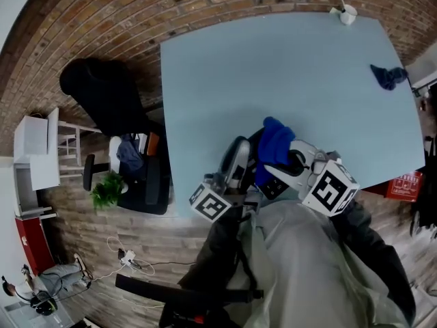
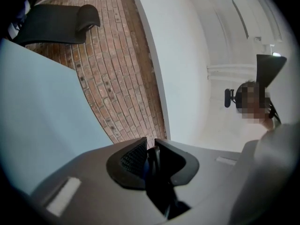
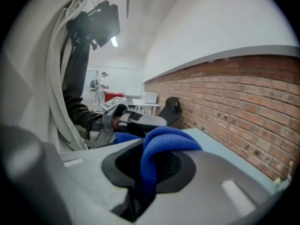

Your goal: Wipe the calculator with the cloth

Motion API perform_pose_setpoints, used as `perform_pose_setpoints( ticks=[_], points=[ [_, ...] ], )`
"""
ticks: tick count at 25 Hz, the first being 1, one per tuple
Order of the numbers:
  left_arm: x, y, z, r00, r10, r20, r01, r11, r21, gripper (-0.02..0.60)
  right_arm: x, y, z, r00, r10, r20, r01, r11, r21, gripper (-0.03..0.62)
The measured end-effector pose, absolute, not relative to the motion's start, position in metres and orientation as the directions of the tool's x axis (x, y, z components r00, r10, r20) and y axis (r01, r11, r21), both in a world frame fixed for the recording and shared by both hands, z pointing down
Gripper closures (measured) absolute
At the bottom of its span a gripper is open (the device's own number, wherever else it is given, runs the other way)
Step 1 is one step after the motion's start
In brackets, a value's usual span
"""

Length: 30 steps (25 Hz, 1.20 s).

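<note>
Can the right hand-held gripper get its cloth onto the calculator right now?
Probably yes: the right hand-held gripper grips the blue cloth close by the calculator in the left hand-held gripper, with nothing between them.

surface: pale blue table | far corner: white cup | right edge: dark blue rag

No text, label or number is legible anywhere. A red sign just beside the right near corner of the table bears pale print, too small to read.
</note>
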<state>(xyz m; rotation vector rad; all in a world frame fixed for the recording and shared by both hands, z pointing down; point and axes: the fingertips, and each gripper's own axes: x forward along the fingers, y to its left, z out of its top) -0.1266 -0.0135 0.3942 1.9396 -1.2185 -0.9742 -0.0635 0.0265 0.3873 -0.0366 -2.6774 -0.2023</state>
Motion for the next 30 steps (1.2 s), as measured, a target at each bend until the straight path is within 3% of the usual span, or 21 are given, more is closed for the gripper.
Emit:
perform_pose_setpoints(
  ticks=[4, 9, 12, 17, 22, 25, 28, 30],
  points=[
    [-0.140, -0.009, 0.398, 0.246, -0.939, -0.239, -0.470, -0.331, 0.818, 0.525, -0.043, 0.031, 0.398, -0.859, -0.012, 0.511, 0.036, 0.996, 0.084, 0.533],
    [-0.139, -0.010, 0.390, 0.227, -0.942, -0.247, -0.502, -0.331, 0.799, 0.526, -0.054, 0.103, 0.387, -0.766, 0.190, 0.614, 0.275, 0.960, 0.047, 0.533],
    [-0.135, -0.011, 0.381, 0.238, -0.931, -0.277, -0.499, -0.362, 0.787, 0.528, -0.063, 0.121, 0.382, -0.753, 0.269, 0.600, 0.358, 0.933, 0.031, 0.533],
    [-0.167, -0.001, 0.368, 0.145, -0.933, -0.329, -0.496, -0.357, 0.792, 0.526, -0.037, 0.081, 0.371, -0.812, 0.158, 0.562, 0.215, 0.976, 0.037, 0.533],
    [-0.177, -0.002, 0.349, 0.067, -0.906, -0.417, -0.374, -0.411, 0.832, 0.529, -0.043, 0.120, 0.352, -0.809, 0.146, 0.570, 0.358, 0.891, 0.279, 0.530],
    [-0.171, -0.006, 0.353, 0.065, -0.909, -0.412, -0.358, -0.407, 0.841, 0.529, -0.057, 0.148, 0.305, -0.883, 0.180, 0.433, 0.390, 0.794, 0.466, 0.528],
    [-0.164, -0.009, 0.365, 0.058, -0.917, -0.394, -0.310, -0.392, 0.866, 0.529, -0.054, 0.175, 0.229, -0.898, 0.411, 0.158, 0.439, 0.807, 0.395, 0.531],
    [-0.161, -0.008, 0.368, 0.046, -0.920, -0.390, -0.274, -0.387, 0.881, 0.529, -0.057, 0.154, 0.209, -0.919, 0.387, 0.078, 0.391, 0.864, 0.318, 0.530]
  ],
)
